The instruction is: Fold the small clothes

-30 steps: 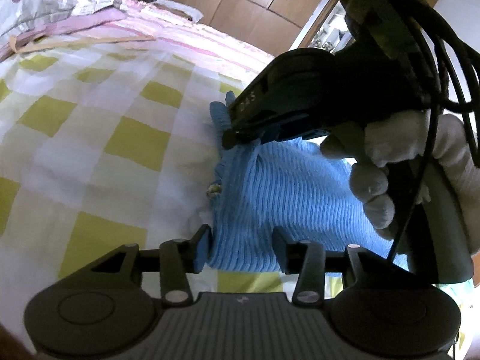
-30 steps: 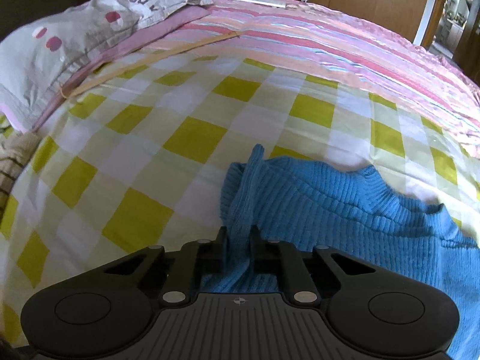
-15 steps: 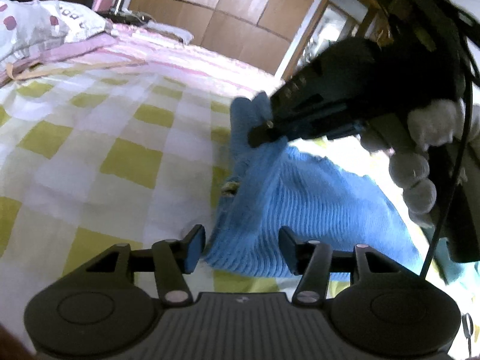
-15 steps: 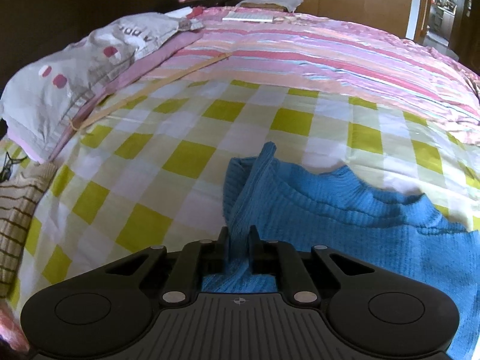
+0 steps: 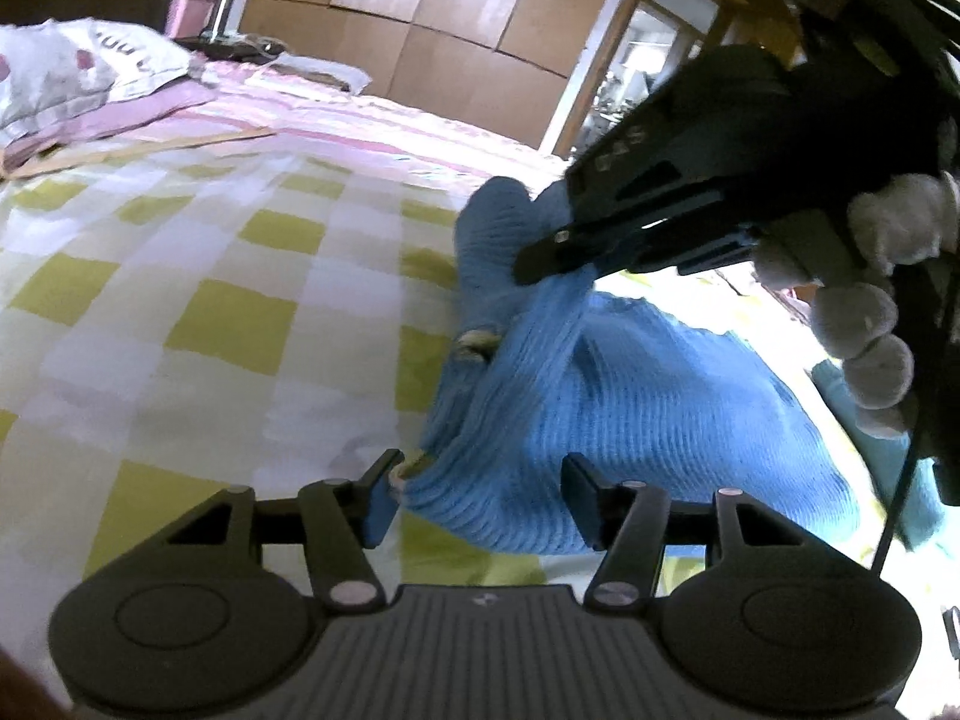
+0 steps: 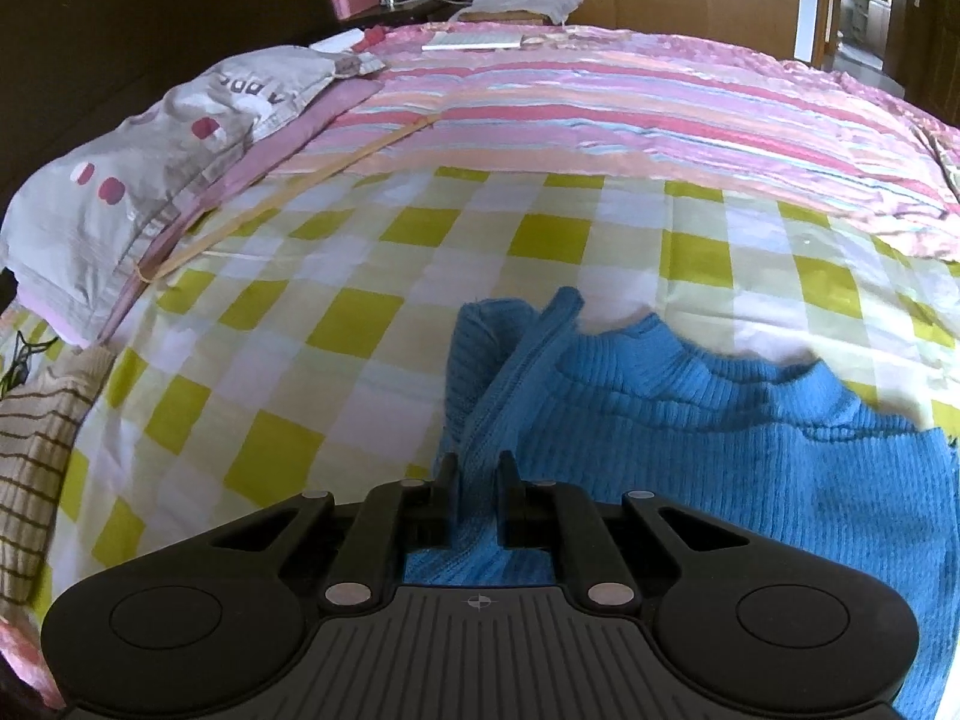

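A blue ribbed knit sweater (image 5: 630, 414) lies on a yellow-and-white checked bedsheet (image 5: 198, 324). My left gripper (image 5: 480, 498) is open, its fingers either side of the sweater's near folded edge, not clamped. My right gripper (image 6: 477, 498) is shut on a raised fold of the blue sweater (image 6: 720, 420) and holds it up off the sheet (image 6: 336, 324). In the left wrist view the right gripper (image 5: 540, 258) pinches the sweater's upper edge, held by a white-gloved hand (image 5: 864, 330).
A grey pillow with pink dots (image 6: 150, 180) and a pink striped blanket (image 6: 600, 102) lie at the far side. A beige striped garment (image 6: 36, 438) lies at the left edge. Wooden wardrobes (image 5: 456, 30) stand behind the bed.
The right gripper has lifted its pinched fold of the sweater higher off the sheet. The left gripper has stayed open at the near edge.
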Tool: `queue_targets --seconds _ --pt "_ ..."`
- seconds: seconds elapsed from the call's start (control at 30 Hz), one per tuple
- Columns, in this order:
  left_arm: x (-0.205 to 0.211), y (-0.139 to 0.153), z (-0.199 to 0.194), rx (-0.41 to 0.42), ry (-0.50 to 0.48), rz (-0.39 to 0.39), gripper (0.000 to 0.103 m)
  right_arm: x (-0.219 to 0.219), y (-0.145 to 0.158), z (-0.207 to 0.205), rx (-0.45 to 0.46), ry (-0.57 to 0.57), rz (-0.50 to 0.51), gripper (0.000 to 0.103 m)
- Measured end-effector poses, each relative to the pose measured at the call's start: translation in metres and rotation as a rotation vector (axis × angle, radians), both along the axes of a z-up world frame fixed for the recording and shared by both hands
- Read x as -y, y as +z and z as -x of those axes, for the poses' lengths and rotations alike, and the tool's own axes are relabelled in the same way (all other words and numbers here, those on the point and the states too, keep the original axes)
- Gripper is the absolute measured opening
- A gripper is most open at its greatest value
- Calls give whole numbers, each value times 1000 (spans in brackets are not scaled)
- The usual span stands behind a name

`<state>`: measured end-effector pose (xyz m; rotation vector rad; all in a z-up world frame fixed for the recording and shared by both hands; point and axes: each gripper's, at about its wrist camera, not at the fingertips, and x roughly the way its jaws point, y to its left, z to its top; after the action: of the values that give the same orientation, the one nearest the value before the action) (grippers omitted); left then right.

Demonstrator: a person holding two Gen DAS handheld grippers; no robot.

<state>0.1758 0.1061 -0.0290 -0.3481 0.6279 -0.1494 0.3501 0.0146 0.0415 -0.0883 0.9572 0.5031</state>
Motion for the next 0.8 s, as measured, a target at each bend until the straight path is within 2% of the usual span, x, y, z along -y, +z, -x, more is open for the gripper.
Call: queue_targets --seconds 0.13,0.23,0.4,0.57,0.8 --pt "4 1 0 9 -29 -1 43 -7 -9 -2 -21 -1 17 10" --pt "6 2 1 16 -52 -3 36 -20 -15 -4 -30 9 42 14" --pt "9 3 2 28 -68 -15 32 -45 -23 -11 -46 23 96 21" --pt "7 3 3 25 -69 1 30 -71 -29 -7 -24 69 182 45" --pt "8 2 3 15 -70 6 30 -93 -41 -3 43 124 335 48"
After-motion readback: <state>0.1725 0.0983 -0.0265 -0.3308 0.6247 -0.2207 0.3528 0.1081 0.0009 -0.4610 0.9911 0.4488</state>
